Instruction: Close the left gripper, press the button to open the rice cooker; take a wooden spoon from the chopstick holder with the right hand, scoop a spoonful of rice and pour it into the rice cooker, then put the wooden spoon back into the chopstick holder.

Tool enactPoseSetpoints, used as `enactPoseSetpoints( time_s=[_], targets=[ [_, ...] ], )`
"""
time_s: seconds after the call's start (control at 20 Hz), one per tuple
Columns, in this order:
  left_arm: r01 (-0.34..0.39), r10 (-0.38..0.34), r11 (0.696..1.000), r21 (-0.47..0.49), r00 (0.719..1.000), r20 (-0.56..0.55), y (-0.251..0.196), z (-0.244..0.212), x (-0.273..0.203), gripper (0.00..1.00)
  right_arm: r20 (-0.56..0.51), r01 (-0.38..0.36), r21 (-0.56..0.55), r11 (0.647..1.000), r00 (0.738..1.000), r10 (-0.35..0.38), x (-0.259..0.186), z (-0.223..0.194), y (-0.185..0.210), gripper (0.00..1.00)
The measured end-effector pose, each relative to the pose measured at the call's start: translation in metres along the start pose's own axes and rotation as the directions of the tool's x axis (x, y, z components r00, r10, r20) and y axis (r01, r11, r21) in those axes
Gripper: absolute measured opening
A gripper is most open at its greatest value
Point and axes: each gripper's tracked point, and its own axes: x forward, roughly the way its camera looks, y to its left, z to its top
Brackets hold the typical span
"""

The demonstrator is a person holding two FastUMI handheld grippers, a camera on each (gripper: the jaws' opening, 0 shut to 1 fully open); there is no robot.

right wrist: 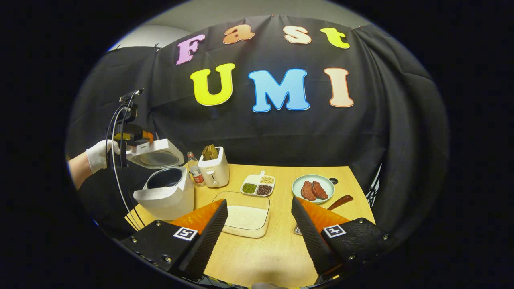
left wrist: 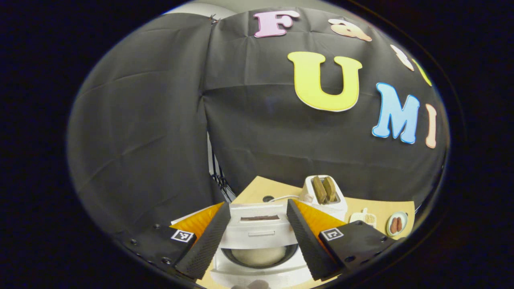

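Already the rice cooker stands with its lid up at the table's left edge, and the left gripper hangs above it, fingers apart, holding nothing. The right gripper is also spread and empty, over the glass dish of rice. A brown wooden spoon handle pokes out just behind its right finger; the chopstick holder below is mostly hidden. I judge the spoon light and stiff, a little smooth, so grip the handle near its middle, firmly.
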Motion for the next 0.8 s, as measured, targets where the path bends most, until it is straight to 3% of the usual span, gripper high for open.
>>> enactPoseSetpoints(
  time_s=[0.15,0.45,0.55,0.8],
  targets=[
    [0.008,-0.010,1.000,-0.017,0.990,-0.140,-0.004,-0.065,0.001,0.99,-0.011,-0.011,-0.003,1.000,1.000,0.011,-0.002,-0.005,-0.003,0.98],
    [0.022,-0.015,1.000,0.023,0.960,-0.278,-0.005,-0.141,0.022,1.00,-0.057,-0.010,-0.020,1.000,0.998,0.009,0.000,-0.022,-0.009,0.98],
    [0.028,-0.009,0.998,0.056,0.949,-0.316,-0.008,-0.156,0.020,0.99,-0.075,0.003,-0.025,1.000,0.997,-0.005,0.000,-0.025,-0.014,0.98],
    [0.024,-0.012,0.999,0.033,0.949,-0.315,-0.009,-0.154,0.023,0.99,-0.075,-0.015,-0.014,1.000,0.997,0.014,0.000,-0.023,-0.006,0.98]
  ],
)
